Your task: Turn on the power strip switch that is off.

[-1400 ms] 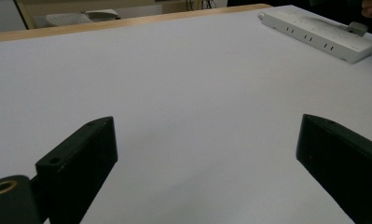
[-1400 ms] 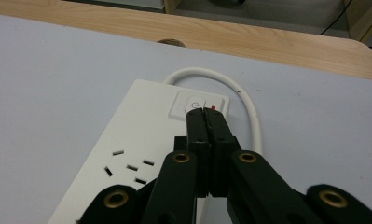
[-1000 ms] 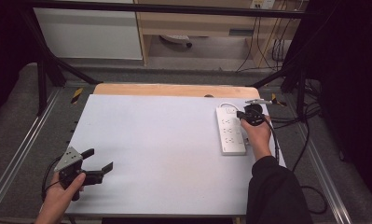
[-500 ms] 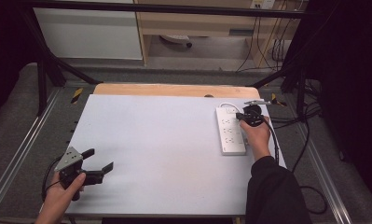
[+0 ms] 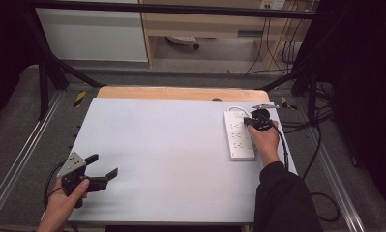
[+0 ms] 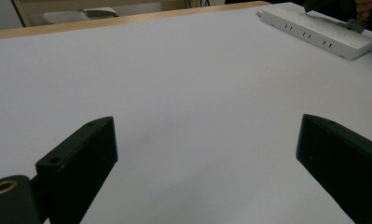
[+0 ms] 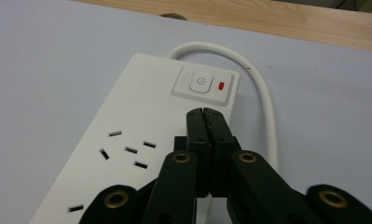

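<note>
Left to right, taking the white power strip (image 5: 239, 137) as the landmark: far off to its left, near the table's (image 5: 171, 159) front left corner, left gripper (image 5: 102, 166) held low with jaws spread wide and nothing between them, well apart from the strip. In the left gripper view, strip lying far ahead at upper right (image 6: 316, 33). On the right side of the white tabletop, strip itself lying with long axis running from the person toward the far wooden edge, switch end farthest away, white cord (image 7: 258, 88) looping out of that end. Directly over the strip's far end, right gripper (image 7: 205, 112) with jaws pressed together, clamping nothing, tips just short of the power button (image 7: 200, 83), red indicator (image 7: 222, 85) beside it. Button straight ahead of the closed tips along the strip's axis, so likely a short forward-and-down push by the right hand, plainly the nearer one
</note>
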### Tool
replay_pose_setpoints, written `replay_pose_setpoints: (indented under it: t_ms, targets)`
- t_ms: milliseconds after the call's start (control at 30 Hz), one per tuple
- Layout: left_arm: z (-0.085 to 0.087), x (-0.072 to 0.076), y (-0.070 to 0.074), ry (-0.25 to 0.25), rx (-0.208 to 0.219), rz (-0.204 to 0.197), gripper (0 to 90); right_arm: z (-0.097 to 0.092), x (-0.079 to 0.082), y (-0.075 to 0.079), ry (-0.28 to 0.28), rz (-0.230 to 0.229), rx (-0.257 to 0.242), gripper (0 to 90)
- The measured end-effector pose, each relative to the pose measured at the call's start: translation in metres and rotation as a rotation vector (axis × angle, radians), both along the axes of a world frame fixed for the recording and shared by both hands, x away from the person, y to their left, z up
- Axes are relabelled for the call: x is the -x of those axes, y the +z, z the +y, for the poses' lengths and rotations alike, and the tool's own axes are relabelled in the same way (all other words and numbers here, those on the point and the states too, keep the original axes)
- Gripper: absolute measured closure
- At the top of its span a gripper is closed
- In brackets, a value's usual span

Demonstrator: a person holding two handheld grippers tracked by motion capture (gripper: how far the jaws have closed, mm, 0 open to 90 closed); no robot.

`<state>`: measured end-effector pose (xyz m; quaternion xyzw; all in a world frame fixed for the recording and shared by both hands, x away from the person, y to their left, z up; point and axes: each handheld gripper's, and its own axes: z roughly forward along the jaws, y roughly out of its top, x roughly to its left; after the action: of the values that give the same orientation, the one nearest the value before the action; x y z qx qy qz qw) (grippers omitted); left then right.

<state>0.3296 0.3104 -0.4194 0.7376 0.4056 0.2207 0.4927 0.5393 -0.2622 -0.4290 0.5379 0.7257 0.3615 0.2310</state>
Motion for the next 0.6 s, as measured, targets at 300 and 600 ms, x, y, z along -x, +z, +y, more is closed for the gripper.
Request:
replay_pose_setpoints:
  t_ms: [300, 600]
  targets:
    - [-0.0001, -0.0001, 0.0, -0.002, -0.001, 0.0, 5.3, 0.0023, -0.0012, -0.0015, 0.003, -0.001, 0.003, 90.0]
    - [-0.0006, 0.0, -0.0002, -0.002, -0.001, 0.001, 5.3, 0.0032, -0.0006, -0.0015, 0.005, 0.008, -0.001, 90.0]
